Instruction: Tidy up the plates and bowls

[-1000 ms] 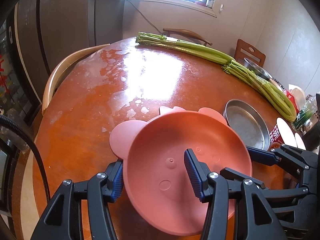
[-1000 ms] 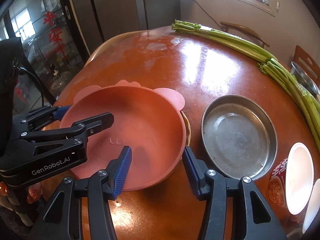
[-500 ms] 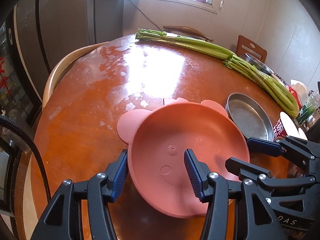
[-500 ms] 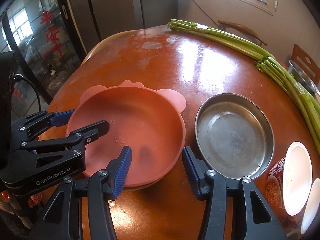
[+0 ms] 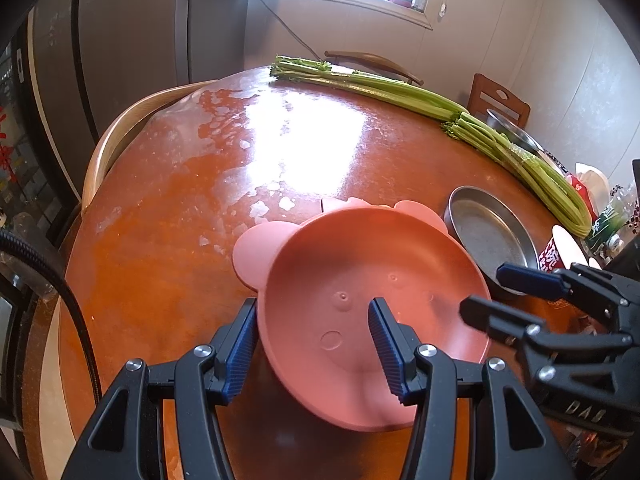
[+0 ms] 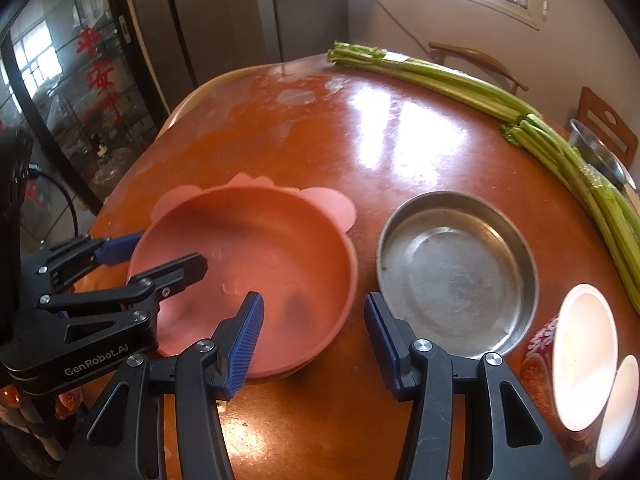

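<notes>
The pink bowl (image 5: 372,312) has sunk onto the surface (image 5: 180,240) just left of the steel plate (image 6: 456,272), apparently set down, its rim straddled by the part-open left gripper (image 5: 312,344) and right gripper (image 6: 312,336), neither visibly clamping.

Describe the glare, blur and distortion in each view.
Left wrist: window glare whitens the table beyond the pink bowl; fisheye bends the walls. Right wrist: softer streaked glare on the table, blown-out white cup, slight blur inside the bowl, dark corners.
</notes>
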A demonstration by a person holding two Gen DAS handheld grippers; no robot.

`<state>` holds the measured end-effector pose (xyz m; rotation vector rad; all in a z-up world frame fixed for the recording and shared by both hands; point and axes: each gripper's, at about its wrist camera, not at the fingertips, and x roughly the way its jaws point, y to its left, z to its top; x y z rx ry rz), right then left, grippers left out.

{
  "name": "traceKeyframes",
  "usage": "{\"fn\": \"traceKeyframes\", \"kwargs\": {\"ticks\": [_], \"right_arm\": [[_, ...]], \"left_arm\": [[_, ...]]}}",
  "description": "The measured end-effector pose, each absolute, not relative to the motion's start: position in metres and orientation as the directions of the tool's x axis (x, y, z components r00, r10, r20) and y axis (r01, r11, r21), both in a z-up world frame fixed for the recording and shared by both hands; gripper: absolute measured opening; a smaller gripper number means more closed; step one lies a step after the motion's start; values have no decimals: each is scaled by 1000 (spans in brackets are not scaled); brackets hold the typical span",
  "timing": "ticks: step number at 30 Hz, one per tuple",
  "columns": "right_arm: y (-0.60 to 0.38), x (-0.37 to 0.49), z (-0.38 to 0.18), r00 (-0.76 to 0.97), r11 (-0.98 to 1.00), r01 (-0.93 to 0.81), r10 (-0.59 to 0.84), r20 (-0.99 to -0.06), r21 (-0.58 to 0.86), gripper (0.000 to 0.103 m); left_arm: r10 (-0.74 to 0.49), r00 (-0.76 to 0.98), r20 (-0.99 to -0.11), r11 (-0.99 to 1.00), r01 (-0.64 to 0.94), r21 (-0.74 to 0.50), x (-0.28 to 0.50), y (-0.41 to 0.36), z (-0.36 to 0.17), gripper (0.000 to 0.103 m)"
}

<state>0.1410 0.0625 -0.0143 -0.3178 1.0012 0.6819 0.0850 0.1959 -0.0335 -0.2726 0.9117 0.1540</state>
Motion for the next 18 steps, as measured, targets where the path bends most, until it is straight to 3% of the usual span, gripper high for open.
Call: {"fn": "traceKeyframes", "kwargs": {"ticks": [18], "right_arm": [[31, 127, 27, 430, 780, -618, 444, -786, 103, 55]], "left_arm": [[52, 650, -758, 953, -260, -157, 64, 194, 0, 55]]}}
